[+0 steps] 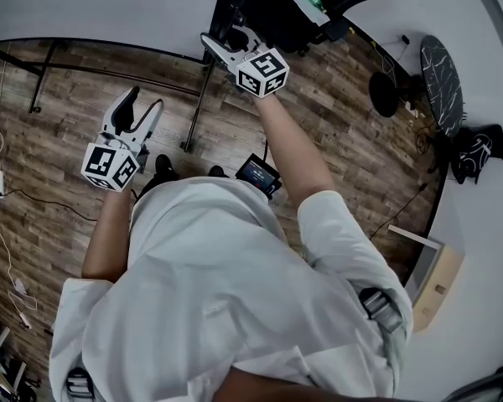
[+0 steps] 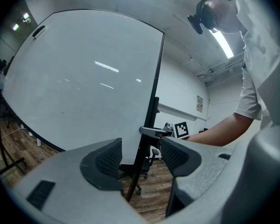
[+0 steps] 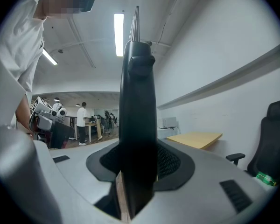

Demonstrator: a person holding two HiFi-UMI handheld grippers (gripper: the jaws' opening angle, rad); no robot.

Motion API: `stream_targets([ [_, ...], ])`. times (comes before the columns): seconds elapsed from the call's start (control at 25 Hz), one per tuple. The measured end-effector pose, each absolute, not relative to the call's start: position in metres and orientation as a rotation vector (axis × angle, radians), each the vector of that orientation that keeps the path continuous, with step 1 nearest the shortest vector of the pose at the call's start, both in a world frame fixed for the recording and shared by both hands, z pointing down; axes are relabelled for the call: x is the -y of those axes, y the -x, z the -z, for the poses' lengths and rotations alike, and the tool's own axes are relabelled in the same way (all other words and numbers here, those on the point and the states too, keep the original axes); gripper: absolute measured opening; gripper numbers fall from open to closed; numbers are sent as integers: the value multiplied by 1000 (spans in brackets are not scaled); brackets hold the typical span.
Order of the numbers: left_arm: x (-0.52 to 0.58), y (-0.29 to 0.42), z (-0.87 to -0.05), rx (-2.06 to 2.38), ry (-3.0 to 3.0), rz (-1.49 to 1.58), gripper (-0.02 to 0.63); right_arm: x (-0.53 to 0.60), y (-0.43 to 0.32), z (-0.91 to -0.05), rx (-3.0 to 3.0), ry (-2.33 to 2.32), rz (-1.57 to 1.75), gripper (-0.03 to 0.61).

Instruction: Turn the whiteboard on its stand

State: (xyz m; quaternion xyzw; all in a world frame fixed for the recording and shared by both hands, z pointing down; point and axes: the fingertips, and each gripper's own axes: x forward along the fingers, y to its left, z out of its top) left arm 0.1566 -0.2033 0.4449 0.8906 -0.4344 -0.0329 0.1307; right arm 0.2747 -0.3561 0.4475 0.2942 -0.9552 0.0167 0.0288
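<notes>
**Grip made, turn pending.** The jaws of your right gripper [image 3: 137, 164] are closed on the black side edge of the whiteboard [image 2: 84, 78], with the ribbed pads pressing it from both sides. Your left gripper [image 2: 140, 160] is empty. Its jaws stand partly apart and level, short of the white face, and only the distant frame post shows in the gap between them.

The whiteboard stands upright on its stand [image 1: 197, 107] on the wood floor [image 1: 67, 141], directly ahead of you. Its face lies to your left of the held edge, and an office chair [image 3: 273, 139] sits beyond it by the wall.

By the look of it, you have taken hold and the turn itself is yet to be carried through. The next move calls for drawing or pushing the held edge steadily so that the panel comes round. Your free left gripper could steady the face or frame, and your feet should keep clear of the stand's legs.

Nothing is written on the whiteboard. The gripper cubes carry only square black-and-white markers. A wall notice [image 2: 199, 104] and the small screen [image 1: 258, 174] at your waist are too small to read.
</notes>
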Motion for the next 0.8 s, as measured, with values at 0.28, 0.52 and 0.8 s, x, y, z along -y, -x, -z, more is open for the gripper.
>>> stream_targets([
  [0.28, 196, -161, -443, 1274, -2572, 102, 267, 351, -281, -444, 2945, -908, -53, 167],
  [0.52, 188, -171, -443, 1272, -2574, 104, 267, 345, -292, -446, 2942, -915, -53, 167],
  [0.8, 182, -182, -443, 1265, -2575, 103, 267, 338, -307, -444, 2945, -926, -52, 167],
])
